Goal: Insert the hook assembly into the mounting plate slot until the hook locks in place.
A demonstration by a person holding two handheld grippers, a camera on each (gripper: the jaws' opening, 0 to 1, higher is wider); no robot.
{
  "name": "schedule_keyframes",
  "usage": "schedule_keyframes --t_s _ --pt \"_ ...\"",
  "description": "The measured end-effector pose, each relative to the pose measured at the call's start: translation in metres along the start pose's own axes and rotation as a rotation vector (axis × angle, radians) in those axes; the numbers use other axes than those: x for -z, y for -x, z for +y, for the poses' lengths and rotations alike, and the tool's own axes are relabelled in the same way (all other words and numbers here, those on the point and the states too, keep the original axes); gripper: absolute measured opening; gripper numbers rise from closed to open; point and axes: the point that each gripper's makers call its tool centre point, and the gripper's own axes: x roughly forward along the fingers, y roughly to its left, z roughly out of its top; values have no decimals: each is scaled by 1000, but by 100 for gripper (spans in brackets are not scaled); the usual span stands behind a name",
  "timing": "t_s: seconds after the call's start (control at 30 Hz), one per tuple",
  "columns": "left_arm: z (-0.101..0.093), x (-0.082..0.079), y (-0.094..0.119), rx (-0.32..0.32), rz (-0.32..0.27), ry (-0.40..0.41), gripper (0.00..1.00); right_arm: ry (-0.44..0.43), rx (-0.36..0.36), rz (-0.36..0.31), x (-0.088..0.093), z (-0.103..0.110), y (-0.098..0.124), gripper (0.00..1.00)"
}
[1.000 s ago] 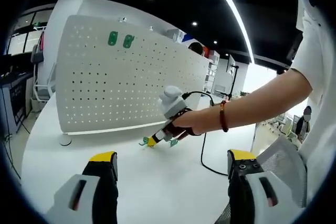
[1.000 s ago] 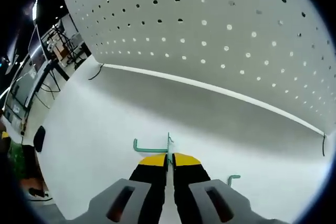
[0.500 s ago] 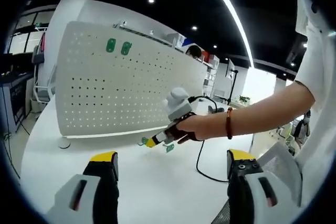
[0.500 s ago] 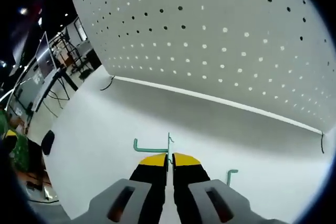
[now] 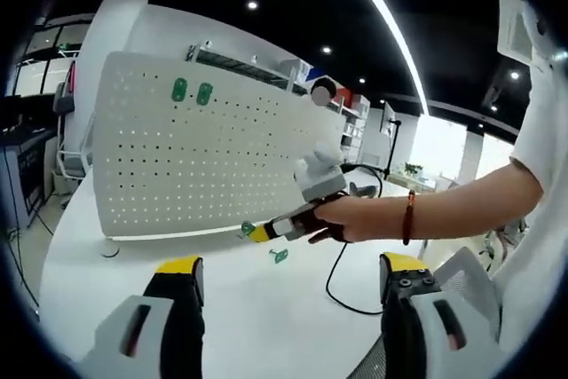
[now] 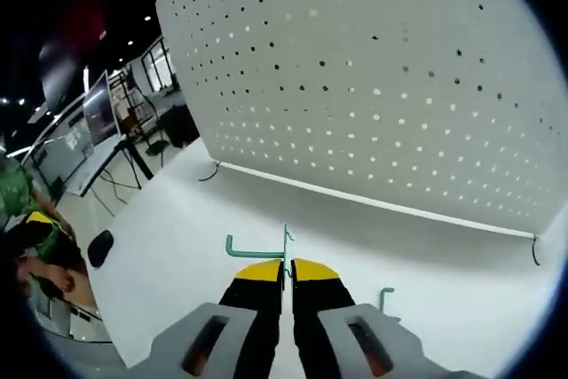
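Note:
A white pegboard (image 5: 204, 166) stands upright on the white table, with two green hooks (image 5: 191, 91) mounted near its top left. A hand holds my right gripper (image 5: 259, 233) in front of the board's lower edge, above the table. It is shut on a green hook (image 6: 256, 249) whose arm sticks out to the left of the fingertips, seen small as the hook (image 5: 247, 229) in the left gripper view. In its own view my right gripper (image 6: 287, 265) faces the pegboard (image 6: 399, 86). My left gripper (image 5: 288, 264) stands open, well back from the board.
A second loose green hook (image 5: 280, 256) lies on the table below the right gripper, and shows as the loose hook (image 6: 386, 295) in the right gripper view. A black cable (image 5: 337, 281) trails across the table on the right. The board's round foot (image 5: 108, 250) sits at its left end.
The right gripper has risen off the table with the green hook and moved away from the loose hook, which stays lying there. The left gripper's jaws stay open.

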Motion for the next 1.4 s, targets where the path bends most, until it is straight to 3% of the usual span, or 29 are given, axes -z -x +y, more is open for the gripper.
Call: schedule_keyframes --t_s 0.6,1.03,1.2,1.4 --pt "-27 -13 12 -7 -19 0 78 21 -63 -181 -14 29 57 2" --pt "-53 -20 -4 40 -34 8 73 77 -114 -317 -27 42 102 2" --pt "-57 -31 -10 50 -88 33 69 85 -126 -374 -34 43 116 2" --pt "-59 -33 -17 51 -88 41 66 109 -142 -427 -38 52 132 2"
